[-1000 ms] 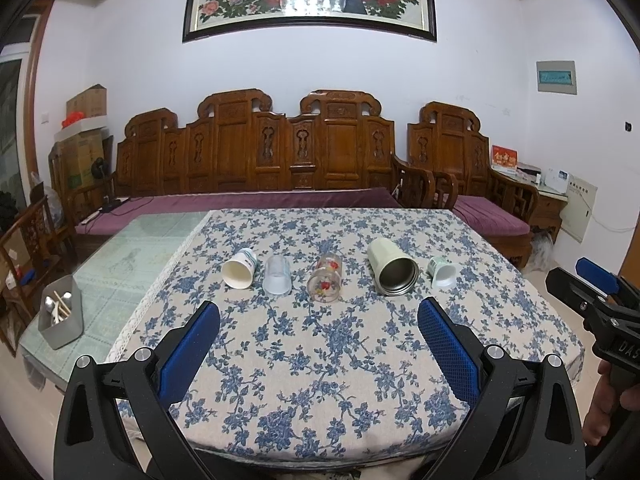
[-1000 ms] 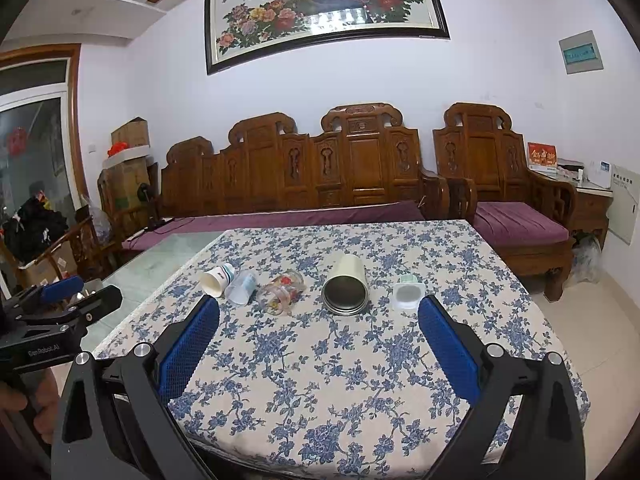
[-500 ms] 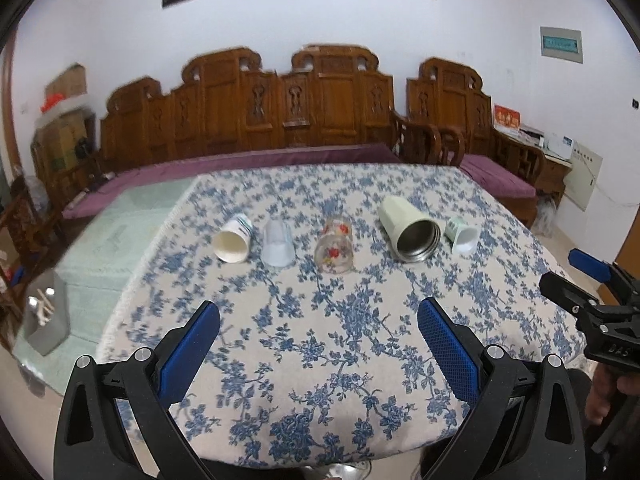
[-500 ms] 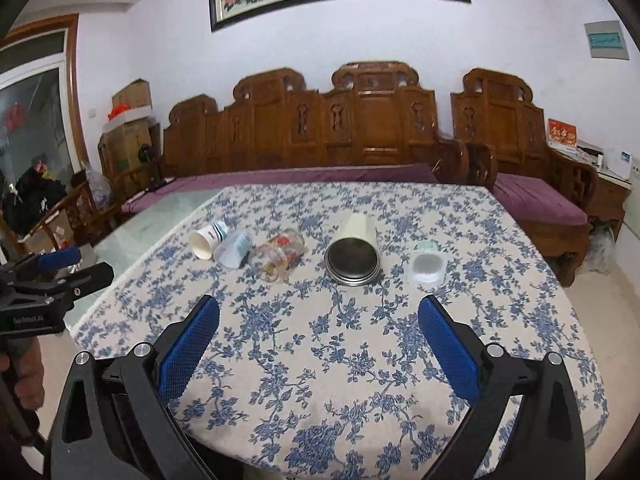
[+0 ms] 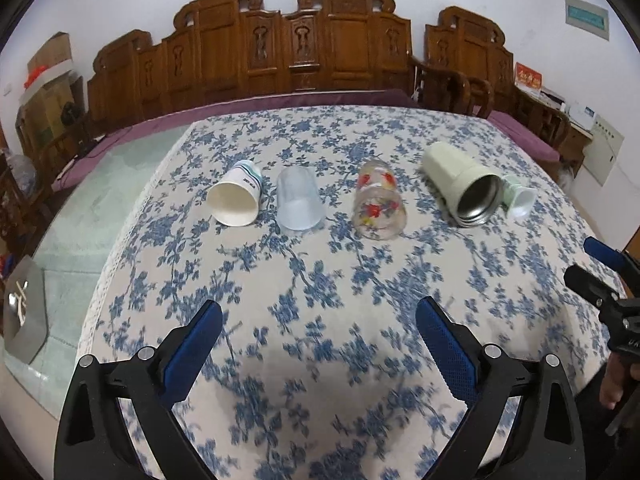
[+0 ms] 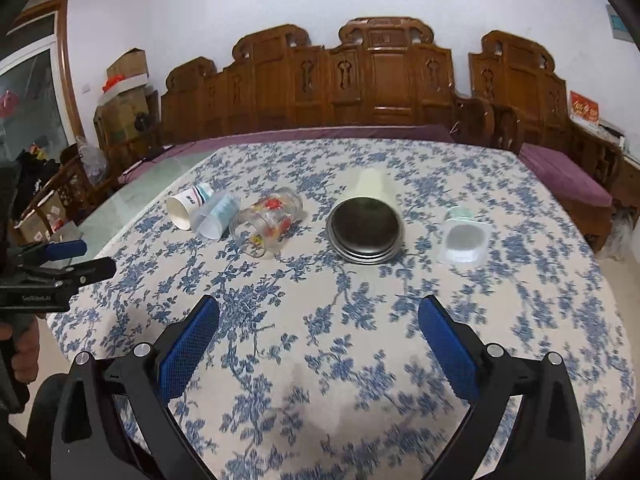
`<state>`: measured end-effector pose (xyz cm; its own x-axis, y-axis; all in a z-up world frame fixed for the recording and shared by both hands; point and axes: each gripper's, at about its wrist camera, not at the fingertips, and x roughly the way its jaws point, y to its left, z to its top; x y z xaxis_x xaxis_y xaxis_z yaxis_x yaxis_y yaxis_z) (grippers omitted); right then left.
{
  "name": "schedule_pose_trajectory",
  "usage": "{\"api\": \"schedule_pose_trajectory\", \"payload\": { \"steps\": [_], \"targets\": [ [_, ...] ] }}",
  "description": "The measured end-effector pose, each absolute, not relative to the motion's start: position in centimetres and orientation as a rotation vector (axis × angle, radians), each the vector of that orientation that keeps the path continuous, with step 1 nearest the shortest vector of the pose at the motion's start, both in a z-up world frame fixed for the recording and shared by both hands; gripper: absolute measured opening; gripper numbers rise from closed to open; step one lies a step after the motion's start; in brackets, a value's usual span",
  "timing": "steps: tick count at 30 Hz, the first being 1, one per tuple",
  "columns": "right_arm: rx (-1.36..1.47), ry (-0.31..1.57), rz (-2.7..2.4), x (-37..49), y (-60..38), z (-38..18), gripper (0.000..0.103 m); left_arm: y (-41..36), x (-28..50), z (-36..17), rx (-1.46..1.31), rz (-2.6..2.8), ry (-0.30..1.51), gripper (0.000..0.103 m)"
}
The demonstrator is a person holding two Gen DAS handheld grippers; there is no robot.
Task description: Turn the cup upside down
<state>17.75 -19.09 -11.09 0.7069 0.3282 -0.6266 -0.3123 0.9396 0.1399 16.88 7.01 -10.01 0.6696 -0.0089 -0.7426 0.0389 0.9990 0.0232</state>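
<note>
Several cups lie on their sides in a row on the floral tablecloth: a white paper cup (image 5: 236, 198), a clear plastic cup (image 5: 299, 202), a glass with red flowers (image 5: 378, 206), a cream steel-lined tumbler (image 5: 464, 188) and a small green-white cup (image 5: 520, 198). They also show in the right wrist view: paper cup (image 6: 186, 206), plastic cup (image 6: 216, 218), flowered glass (image 6: 268, 222), tumbler (image 6: 366, 218), small cup (image 6: 464, 240). My left gripper (image 5: 320, 344) is open and empty, short of the row. My right gripper (image 6: 318, 344) is open and empty, facing the tumbler.
The table (image 5: 320, 360) carries a blue floral cloth, with a green glass part (image 5: 100, 200) on the left. Carved wooden sofas (image 5: 320, 48) stand behind. A metal tray (image 5: 24, 320) sits at the left. The right gripper appears at the edge of the left wrist view (image 5: 600, 280).
Both grippers have moved forward and tilted down over the table toward the row of cups. The cups look larger and nearer. Both stay open.
</note>
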Motion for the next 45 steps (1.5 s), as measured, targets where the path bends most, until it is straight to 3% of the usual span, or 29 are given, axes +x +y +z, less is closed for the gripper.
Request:
{"api": "schedule_pose_trajectory", "payload": {
  "steps": [3, 5, 22, 25, 33, 36, 45],
  "targets": [
    [0.021, 0.712, 0.380, 19.4, -17.8, -11.7, 0.100, 7.3, 19.2, -10.3, 0.055, -0.032, 0.851, 0.093],
    [0.015, 0.717, 0.396, 20.5, -16.9, -12.1, 0.100, 7.2, 21.2, -10.4, 0.073, -0.040, 0.866, 0.084],
    [0.046, 0.737, 0.444, 22.9, -14.8, -15.1, 0.099, 8.0, 36.1, -14.5, 0.077, -0.037, 1.046, 0.070],
    [0.057, 0.737, 0.449, 22.7, -15.3, -15.2, 0.099, 7.9, 37.7, -15.4, 0.085, -0.027, 1.086, 0.063],
    [0.088, 0.737, 0.460, 22.3, -16.4, -15.2, 0.099, 7.8, 40.5, -17.2, 0.129, 0.034, 1.179, 0.062],
    [0.087, 0.741, 0.456, 22.1, -16.6, -15.2, 0.099, 7.9, 40.8, -17.6, 0.121, 0.034, 1.203, 0.054],
    [0.092, 0.734, 0.421, 21.6, -18.1, -14.5, 0.099, 6.8, 37.3, -14.9, 0.146, -0.006, 1.130, 0.053]
  ]
}}
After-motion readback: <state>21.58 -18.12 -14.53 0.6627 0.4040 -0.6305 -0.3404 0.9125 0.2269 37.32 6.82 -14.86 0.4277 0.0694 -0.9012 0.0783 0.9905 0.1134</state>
